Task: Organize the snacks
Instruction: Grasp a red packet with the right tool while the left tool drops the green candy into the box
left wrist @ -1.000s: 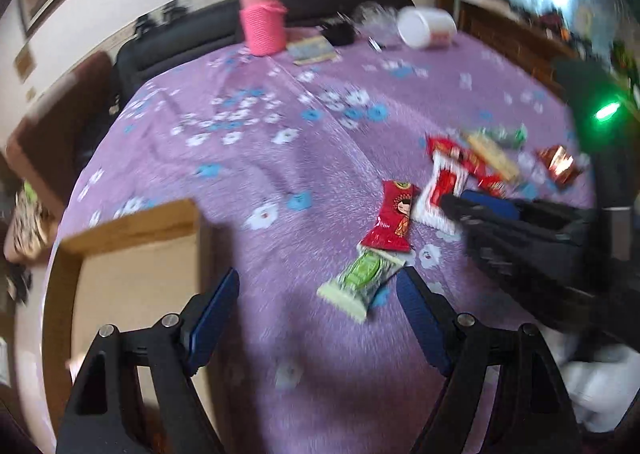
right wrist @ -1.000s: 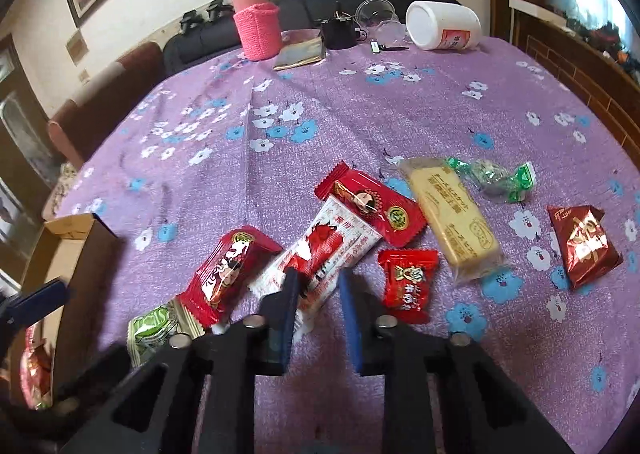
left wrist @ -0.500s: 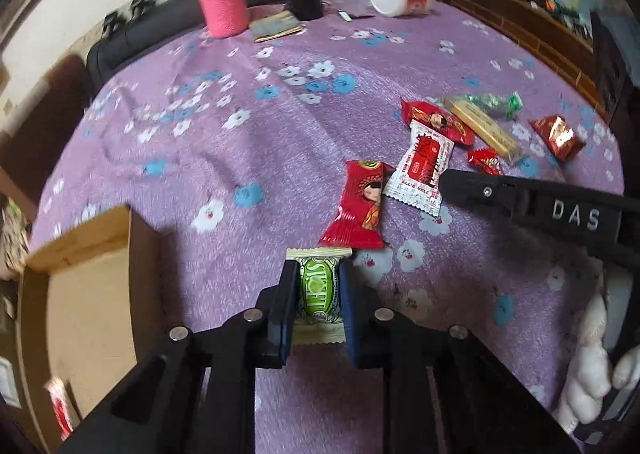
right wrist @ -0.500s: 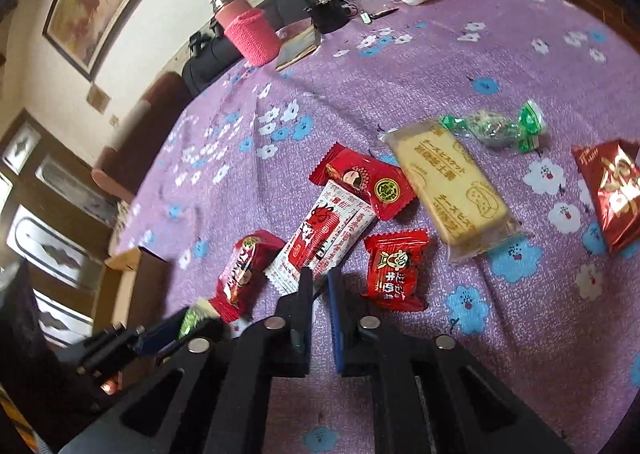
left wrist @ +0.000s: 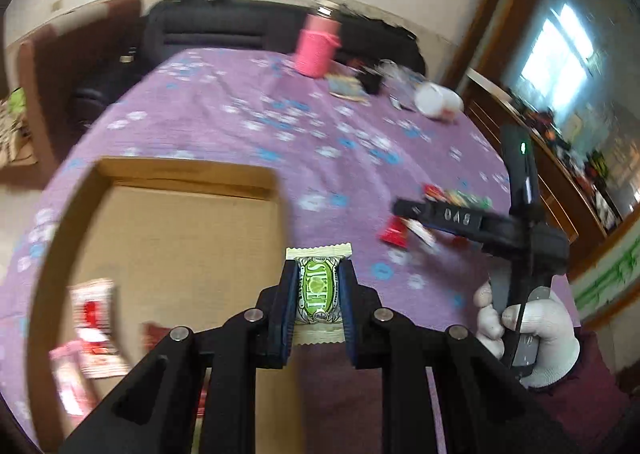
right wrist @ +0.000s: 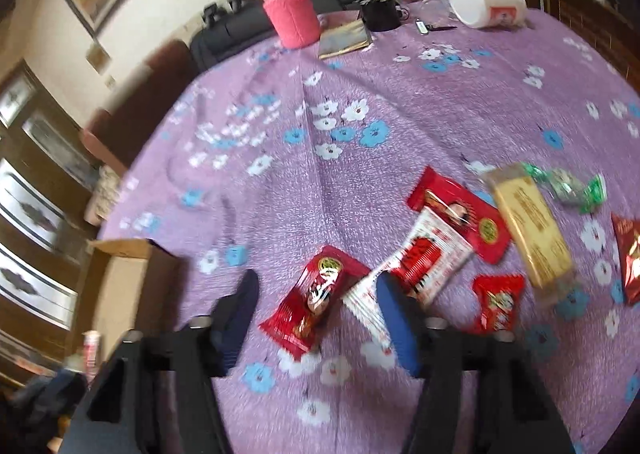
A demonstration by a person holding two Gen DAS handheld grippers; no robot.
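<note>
Over the cardboard box (left wrist: 180, 238) at the table's edge, the left gripper (left wrist: 318, 294) pinches the green snack packet (left wrist: 318, 292) between its pads; the right gripper (right wrist: 316, 314), jaws just parting, stands partly spread around the red snack packet (right wrist: 316, 294) lying on the purple tablecloth (right wrist: 360, 101)

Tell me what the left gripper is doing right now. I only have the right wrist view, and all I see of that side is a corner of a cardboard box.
Observer: The left gripper is shut on a green-wrapped snack.
Operator: Where is it relative to the box?
Observer: The snack is held up by the right wall of the open cardboard box.
Operator: Is anything inside the box?
Observer: Yes, a few red-and-white packets lie on its floor. They are too blurred to read.
</note>
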